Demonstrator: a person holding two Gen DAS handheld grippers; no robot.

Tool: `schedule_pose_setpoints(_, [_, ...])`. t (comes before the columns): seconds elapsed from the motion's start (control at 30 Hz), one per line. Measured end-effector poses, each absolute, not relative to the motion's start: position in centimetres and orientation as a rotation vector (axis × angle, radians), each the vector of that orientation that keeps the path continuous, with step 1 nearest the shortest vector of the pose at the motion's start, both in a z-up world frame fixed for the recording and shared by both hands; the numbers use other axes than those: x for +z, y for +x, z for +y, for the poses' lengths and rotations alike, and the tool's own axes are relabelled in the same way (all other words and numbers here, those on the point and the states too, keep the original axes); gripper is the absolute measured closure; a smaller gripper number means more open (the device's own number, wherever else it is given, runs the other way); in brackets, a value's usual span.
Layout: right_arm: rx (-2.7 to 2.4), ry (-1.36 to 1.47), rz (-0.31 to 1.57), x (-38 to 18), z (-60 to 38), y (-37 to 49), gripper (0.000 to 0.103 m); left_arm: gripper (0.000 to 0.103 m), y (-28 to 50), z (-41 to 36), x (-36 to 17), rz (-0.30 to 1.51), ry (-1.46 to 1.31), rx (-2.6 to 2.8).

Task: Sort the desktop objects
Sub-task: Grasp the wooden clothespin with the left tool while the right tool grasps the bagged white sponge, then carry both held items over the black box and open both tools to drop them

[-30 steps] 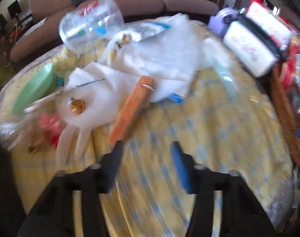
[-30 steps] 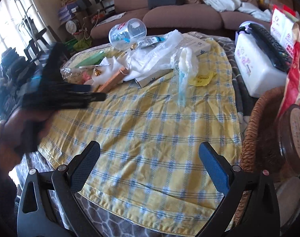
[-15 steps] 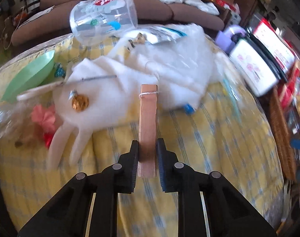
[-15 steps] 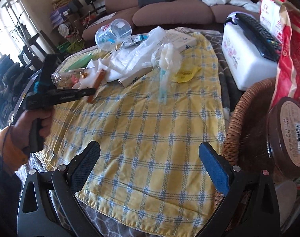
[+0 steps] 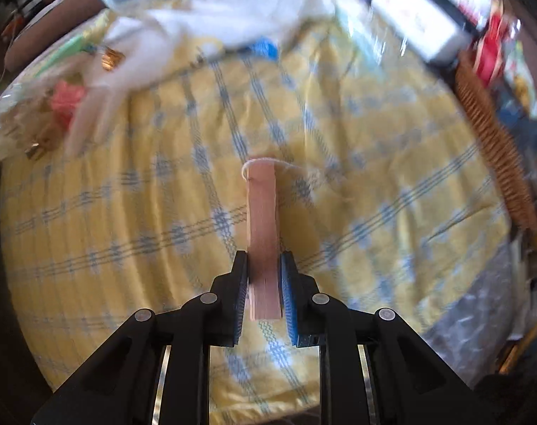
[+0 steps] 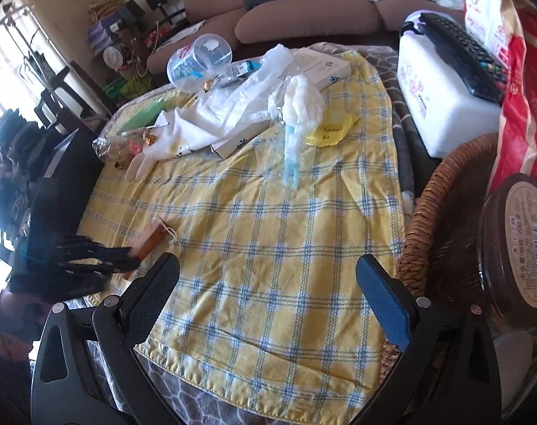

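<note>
Since the earlier frame, our left gripper [image 5: 263, 283] has carried the wooden block [image 5: 263, 233], clamped between its pads, away from the clutter over bare yellow checked cloth [image 6: 286, 248]; our right gripper [image 6: 268, 287] hangs spread apart.

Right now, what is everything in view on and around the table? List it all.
wooden block: 1, tan, string on its tip, in the left gripper
tablecloth: 1, yellow-blue plaid, covers table
cup: 1, clear, on its side, far edge
plastic bags: white heap, far side
box: 1, white, right side
remote: 1, black, on box
basket: 1, wicker, right edge
jar: 1, brown, in basket
sofa: brown, behind
left gripper: closed on block
right gripper: open, empty
</note>
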State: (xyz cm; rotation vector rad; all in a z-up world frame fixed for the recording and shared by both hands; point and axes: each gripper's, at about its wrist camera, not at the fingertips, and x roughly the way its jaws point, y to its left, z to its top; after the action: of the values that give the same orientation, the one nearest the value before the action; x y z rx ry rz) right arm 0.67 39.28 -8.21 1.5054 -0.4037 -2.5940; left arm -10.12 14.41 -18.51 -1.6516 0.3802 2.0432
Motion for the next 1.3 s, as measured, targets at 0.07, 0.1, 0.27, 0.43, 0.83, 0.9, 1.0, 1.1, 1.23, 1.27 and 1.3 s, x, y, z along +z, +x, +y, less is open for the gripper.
schedule_pose_setpoints(0.07, [-2.603,1.524,-0.381,-7.6,39.3,0.5,0.003,0.072,-10.4,15.1,-18.4,0.382,-1.605,2.064])
schedule_pose_setpoints(0.1, [-2.614,1.536,-0.357,-7.2,39.3,0.3,0.003,0.071,-10.7,15.3,-18.5,0.366,-1.612,2.058])
schedule_pose_setpoints(0.27, [-2.631,1.584,-0.327,-4.6,40.0,-3.5,0.003,0.086,-10.5,14.8,-18.1,0.317,-1.614,2.1])
schedule_pose_setpoints(0.43, [-2.602,1.739,-0.344,-5.9,40.2,-11.5,0.003,0.086,-8.7,12.0,-14.7,0.242,-1.562,2.136])
schedule_pose_setpoints(0.83, [-2.578,1.97,-0.095,-12.4,38.2,-18.2,0.08,0.086,-9.1,3.0,-7.7,0.003,-1.402,2.382])
schedule_pose_setpoints(0.9, [-2.605,1.907,-0.082,-10.3,37.9,-17.0,0.082,0.086,-8.9,2.6,-6.9,0.015,-1.374,2.414])
schedule_pose_setpoints(1.0, [-2.668,1.773,-0.061,-6.6,37.0,-14.8,0.083,0.086,-8.5,1.7,-5.7,0.05,-1.316,2.466])
schedule_pose_setpoints(1.1, [-2.733,1.605,-0.041,-2.3,35.6,-12.7,0.083,0.086,-7.7,0.4,-3.7,0.06,-1.24,2.541])
schedule_pose_setpoints(1.23, [-2.747,1.418,-0.046,1.7,32.9,-10.4,0.084,0.086,-6.6,-1.5,-0.9,0.015,-1.114,2.644])
schedule_pose_setpoints(1.27, [-2.735,1.38,-0.051,2.7,31.7,-9.9,0.084,0.086,-6.4,-1.9,-0.3,0.021,-1.085,2.679])
schedule_pose_setpoints(1.3, [-2.726,1.359,-0.056,3.3,31.0,-9.5,0.084,0.086,-6.1,-2.4,0.4,0.038,-1.056,2.714])
